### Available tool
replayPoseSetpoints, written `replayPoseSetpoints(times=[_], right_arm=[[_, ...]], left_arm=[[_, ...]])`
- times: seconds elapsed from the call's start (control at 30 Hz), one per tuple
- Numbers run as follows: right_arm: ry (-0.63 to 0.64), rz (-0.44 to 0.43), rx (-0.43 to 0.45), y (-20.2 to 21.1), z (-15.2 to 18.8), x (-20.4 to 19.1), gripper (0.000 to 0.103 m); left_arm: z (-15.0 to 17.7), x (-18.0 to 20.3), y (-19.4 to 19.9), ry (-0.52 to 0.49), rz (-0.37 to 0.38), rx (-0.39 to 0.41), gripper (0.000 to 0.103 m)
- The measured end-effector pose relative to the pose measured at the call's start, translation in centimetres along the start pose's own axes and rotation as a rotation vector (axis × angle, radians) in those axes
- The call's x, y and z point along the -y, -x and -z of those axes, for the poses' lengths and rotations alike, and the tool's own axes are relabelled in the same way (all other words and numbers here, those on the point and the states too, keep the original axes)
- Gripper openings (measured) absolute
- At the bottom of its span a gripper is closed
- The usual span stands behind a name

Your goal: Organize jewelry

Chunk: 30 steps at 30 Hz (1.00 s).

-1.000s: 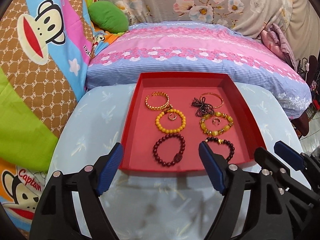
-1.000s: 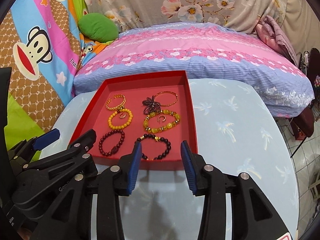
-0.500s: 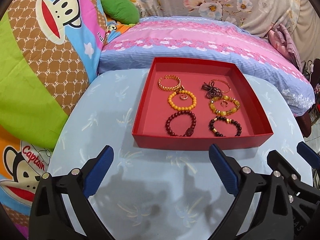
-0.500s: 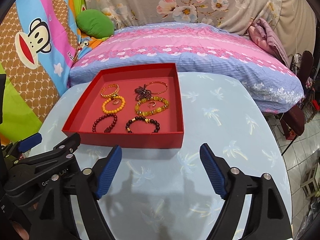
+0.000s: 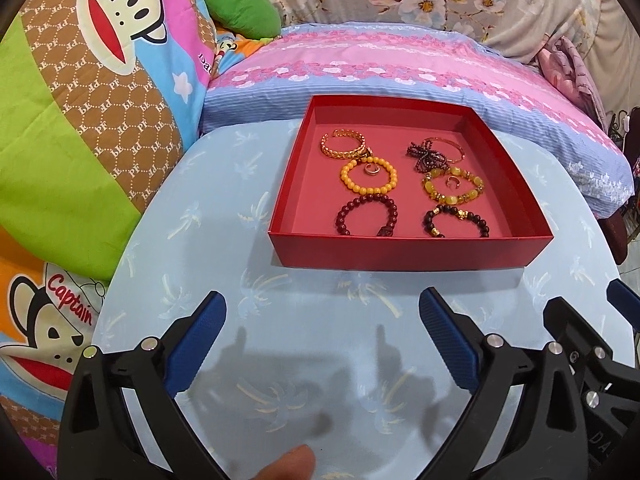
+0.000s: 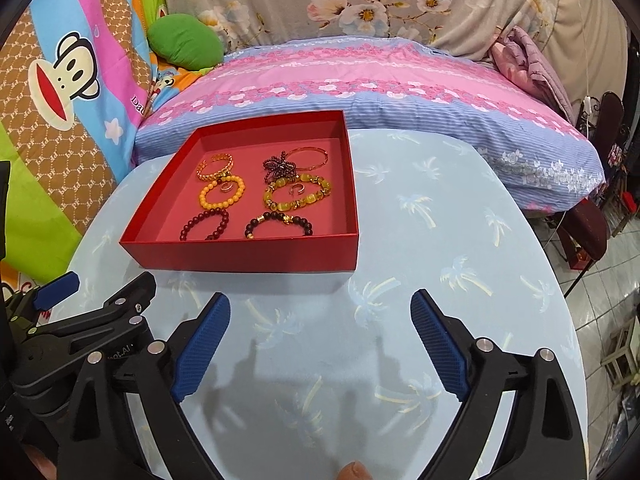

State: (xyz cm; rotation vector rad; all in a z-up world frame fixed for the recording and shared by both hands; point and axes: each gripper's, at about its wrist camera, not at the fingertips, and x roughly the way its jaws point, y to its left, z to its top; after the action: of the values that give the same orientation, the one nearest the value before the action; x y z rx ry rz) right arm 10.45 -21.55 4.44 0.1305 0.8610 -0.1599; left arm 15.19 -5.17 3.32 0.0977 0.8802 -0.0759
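Note:
A red tray (image 5: 400, 254) (image 6: 248, 256) sits on the light blue table and holds several bracelets in two rows. Among them are a gold chain bangle (image 5: 344, 146), a yellow bead bracelet (image 5: 368, 178) with a ring inside it, a dark red bead bracelet (image 5: 366, 216) and a black bead bracelet (image 6: 280, 222). My left gripper (image 5: 320, 296) is open over bare table, just short of the tray's near wall. My right gripper (image 6: 320, 296) hovers to the tray's right front, its jaws opening with nothing between them.
The light blue palm-print tabletop (image 6: 440, 240) is round and drops off at the right to a tiled floor. A pink and blue pillow (image 5: 400, 72) lies behind the tray. A monkey-print blanket (image 5: 80, 100) fills the left side. A fingertip (image 5: 292, 460) shows at the bottom.
Both grippers have drawn back from the tray's near edge toward me. Both sets of jaws have spread wider, the right from narrow to wide.

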Motion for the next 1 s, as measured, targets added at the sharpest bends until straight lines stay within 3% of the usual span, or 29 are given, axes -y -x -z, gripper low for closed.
replayPoseSetpoints(times=[0.07, 1.0], right_arm=[[-0.008, -0.002, 0.003, 0.04, 0.09, 0.12, 0.097], [-0.001, 0.007, -0.004, -0.42, 0.11, 0.11, 0.097]], left_arm=[[0.03, -0.08, 0.01, 0.005, -0.002, -0.001, 0.093], [-0.23, -0.23, -0.44, 0.008, -0.010, -0.006, 0.095]])
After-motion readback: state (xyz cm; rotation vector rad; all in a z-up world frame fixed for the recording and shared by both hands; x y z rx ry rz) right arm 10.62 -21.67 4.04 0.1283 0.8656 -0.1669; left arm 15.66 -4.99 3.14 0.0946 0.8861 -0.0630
